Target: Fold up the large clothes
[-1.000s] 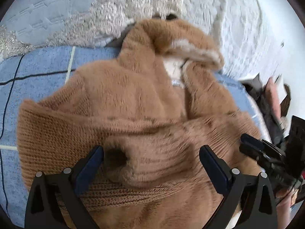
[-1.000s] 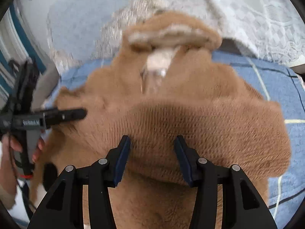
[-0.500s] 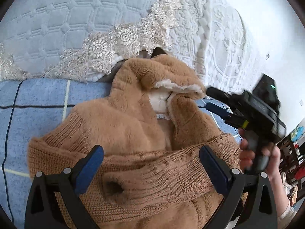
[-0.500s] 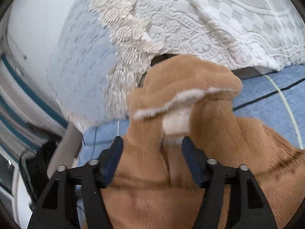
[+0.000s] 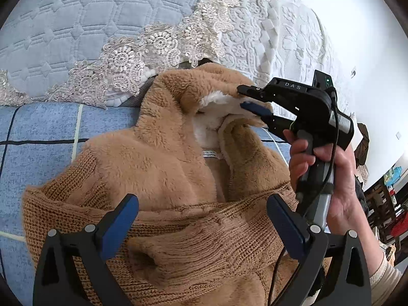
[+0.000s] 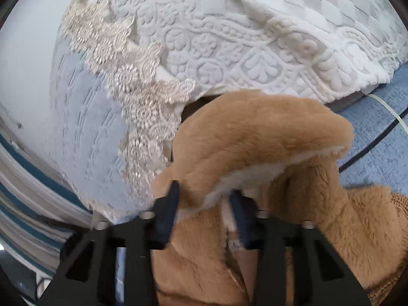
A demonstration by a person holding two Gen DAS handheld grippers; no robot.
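Right gripper [image 5: 248, 99] now at hood [image 5: 204, 86] (closing).

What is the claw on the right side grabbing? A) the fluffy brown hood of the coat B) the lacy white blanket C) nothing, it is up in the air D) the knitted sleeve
A. The right claw is closing on the edge of the fluffy brown hood, with the brown fur and its white lining between the two fingers, clear of the lacy white blanket behind it.
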